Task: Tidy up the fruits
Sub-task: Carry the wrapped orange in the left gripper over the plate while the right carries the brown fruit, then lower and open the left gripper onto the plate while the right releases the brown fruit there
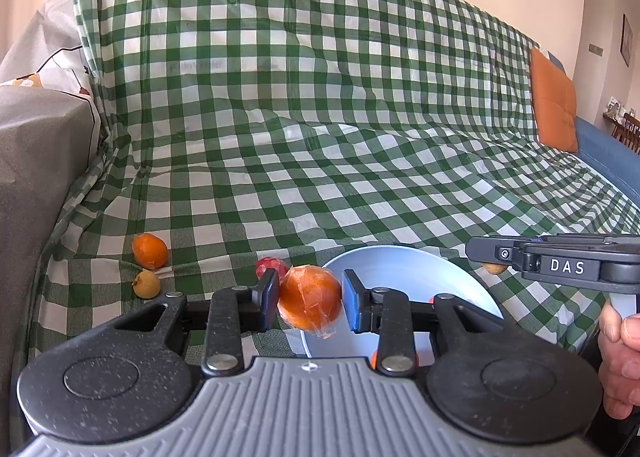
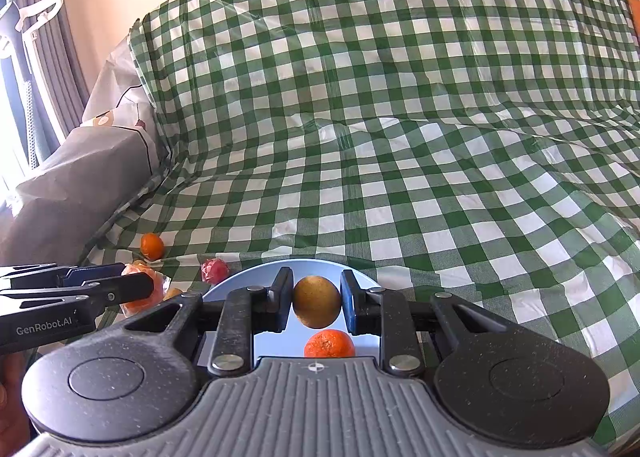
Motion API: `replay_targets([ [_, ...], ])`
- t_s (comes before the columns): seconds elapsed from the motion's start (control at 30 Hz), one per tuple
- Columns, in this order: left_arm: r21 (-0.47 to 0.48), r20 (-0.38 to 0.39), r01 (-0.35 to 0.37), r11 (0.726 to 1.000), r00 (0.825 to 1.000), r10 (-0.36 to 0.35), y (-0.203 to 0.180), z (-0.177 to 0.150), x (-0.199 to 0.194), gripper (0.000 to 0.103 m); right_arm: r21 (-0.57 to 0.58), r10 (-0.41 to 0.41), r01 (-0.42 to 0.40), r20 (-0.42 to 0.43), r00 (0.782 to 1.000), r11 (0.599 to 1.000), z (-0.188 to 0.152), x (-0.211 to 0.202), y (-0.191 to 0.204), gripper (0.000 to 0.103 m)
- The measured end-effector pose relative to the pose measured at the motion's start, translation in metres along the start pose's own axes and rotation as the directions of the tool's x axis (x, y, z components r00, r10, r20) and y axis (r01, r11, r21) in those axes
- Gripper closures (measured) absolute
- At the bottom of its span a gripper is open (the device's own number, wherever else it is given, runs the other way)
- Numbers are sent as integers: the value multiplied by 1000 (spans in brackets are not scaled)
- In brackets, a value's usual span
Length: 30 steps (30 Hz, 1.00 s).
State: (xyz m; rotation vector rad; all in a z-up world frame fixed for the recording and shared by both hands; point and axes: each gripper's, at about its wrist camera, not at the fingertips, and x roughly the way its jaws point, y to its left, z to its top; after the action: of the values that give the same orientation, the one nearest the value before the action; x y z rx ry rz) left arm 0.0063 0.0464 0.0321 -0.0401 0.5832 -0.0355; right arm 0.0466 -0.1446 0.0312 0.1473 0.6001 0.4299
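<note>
Left claw clamped on a plastic-wrapped orange fruit, hanging just over the left rim of the pale blue plate on the green checked cloth. Right claw squeezing a brownish-yellow round fruit above the same plate, with a mandarin already sitting in it. Still loose on the cloth far left: a small orange, a yellow fruit and a red wrapped one.
</note>
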Motion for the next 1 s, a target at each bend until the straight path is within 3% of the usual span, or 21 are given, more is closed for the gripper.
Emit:
replay_targets([
  [0.43, 17, -3, 0, 1000, 1000, 0, -3, -2, 1, 66, 0, -1, 1, 0, 1000, 1000, 1, 0, -1, 76],
  [1.0, 194, -40, 43, 980, 999, -36, -39, -17, 14, 66, -2, 10, -10, -27, 1000, 1000, -1, 7, 1, 76],
])
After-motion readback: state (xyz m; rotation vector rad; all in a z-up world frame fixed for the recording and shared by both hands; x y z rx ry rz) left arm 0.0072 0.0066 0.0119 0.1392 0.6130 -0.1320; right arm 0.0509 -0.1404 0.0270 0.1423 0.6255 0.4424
